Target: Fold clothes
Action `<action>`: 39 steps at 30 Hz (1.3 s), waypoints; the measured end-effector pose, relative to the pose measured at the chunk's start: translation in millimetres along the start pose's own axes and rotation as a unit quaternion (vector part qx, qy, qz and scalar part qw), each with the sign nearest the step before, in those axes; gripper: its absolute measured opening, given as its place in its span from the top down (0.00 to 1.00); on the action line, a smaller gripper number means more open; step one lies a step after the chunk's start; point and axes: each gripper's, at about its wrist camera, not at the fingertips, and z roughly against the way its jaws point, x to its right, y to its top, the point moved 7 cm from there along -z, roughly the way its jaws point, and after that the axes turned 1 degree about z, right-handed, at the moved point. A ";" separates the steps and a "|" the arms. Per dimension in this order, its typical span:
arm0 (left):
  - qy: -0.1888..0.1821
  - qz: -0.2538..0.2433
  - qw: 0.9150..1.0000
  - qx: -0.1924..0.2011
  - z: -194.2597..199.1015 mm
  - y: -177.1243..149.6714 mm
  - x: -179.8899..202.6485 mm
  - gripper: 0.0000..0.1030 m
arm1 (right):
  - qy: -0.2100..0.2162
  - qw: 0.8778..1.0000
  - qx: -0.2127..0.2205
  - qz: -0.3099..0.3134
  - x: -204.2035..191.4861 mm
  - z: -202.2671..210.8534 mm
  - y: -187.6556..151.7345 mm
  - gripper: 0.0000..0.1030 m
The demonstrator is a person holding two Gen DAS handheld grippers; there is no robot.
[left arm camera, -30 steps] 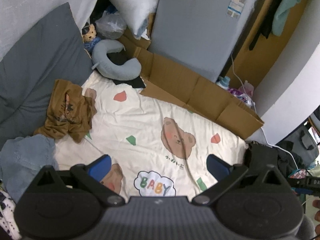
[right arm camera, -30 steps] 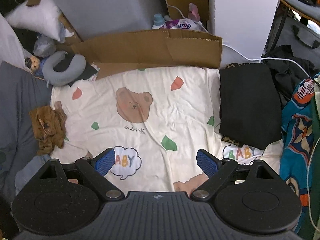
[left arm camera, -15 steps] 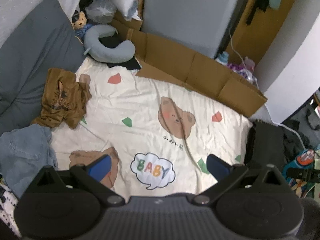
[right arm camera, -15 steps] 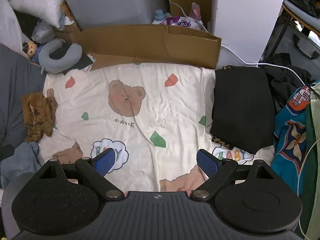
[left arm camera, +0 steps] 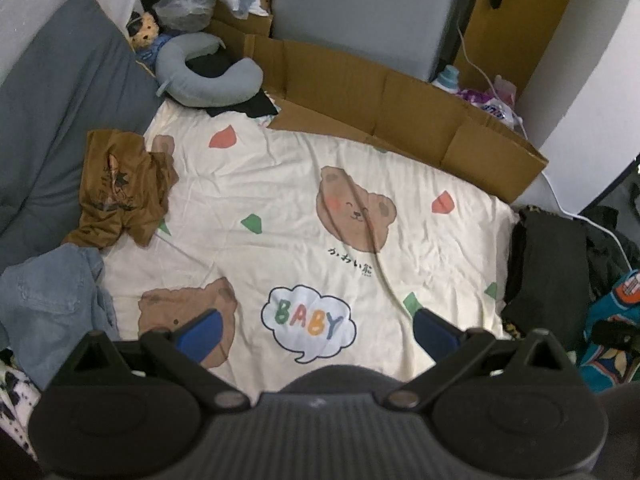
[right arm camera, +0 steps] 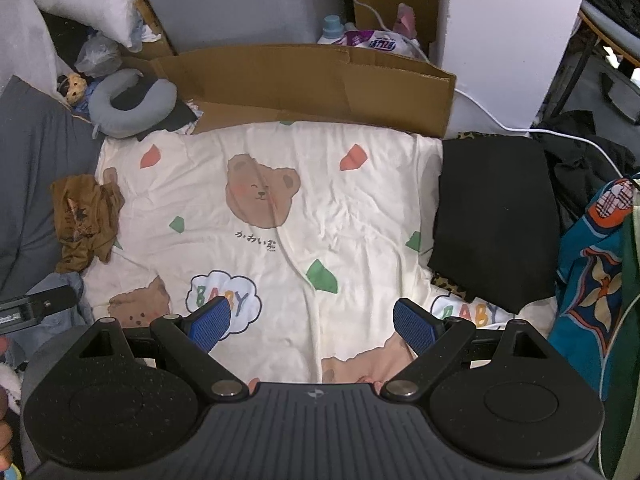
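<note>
A crumpled brown shirt (left arm camera: 120,196) (right arm camera: 86,216) lies at the left edge of a cream bear-print blanket (left arm camera: 312,208) (right arm camera: 280,184). Blue denim clothing (left arm camera: 44,304) (right arm camera: 60,288) is heaped just below it. On the blanket's right side rests a folded black garment (left arm camera: 548,264) (right arm camera: 496,216). My left gripper (left arm camera: 316,334) hangs open above the blanket's near part, holding nothing. My right gripper (right arm camera: 312,324) is open too, over the near middle of the blanket, well apart from all the clothes.
Flattened cardboard (left arm camera: 384,96) (right arm camera: 312,84) borders the blanket's far side, with a grey neck pillow (left arm camera: 208,76) (right arm camera: 128,104) at its left. A grey cushion (left arm camera: 52,120) lies to the left. Teal patterned fabric (right arm camera: 592,264) and dark clothes with a white cable (right arm camera: 560,132) crowd the right.
Both grippers have pulled back and up from the blanket, so more of it and of the clothes at its sides shows. Their fingers stayed open. No garment moved.
</note>
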 end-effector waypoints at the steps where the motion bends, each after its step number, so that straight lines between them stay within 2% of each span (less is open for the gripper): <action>1: 0.002 -0.002 1.000 -0.003 -2.1 -0.9 1.9 0.01 | 0.005 1.000 -0.002 0.000 -0.3 -1.0 -0.1 0.10; 9: 0.023 -0.017 1.000 -0.011 -9.9 -8.4 14.3 0.01 | 0.026 1.000 -0.010 0.012 -6.1 -0.7 -3.5 0.10; 23: 0.027 -0.002 1.000 -0.016 -10.2 -11.9 11.0 0.01 | -0.016 0.998 -0.023 0.058 -21.4 -6.6 -5.1 0.10; 30: 0.022 0.003 1.000 -0.015 -9.1 -11.5 7.6 0.01 | -0.015 0.998 -0.019 0.055 -20.0 -5.7 -5.0 0.10; 34: 0.021 0.025 0.999 -0.021 -9.1 -12.8 2.2 0.01 | -0.009 0.998 -0.020 0.054 -19.6 -6.0 -4.6 0.10; 39: 0.025 0.024 0.999 -0.021 -7.5 -14.1 -0.3 0.01 | -0.008 0.998 -0.021 0.054 -22.0 -7.3 -3.8 0.10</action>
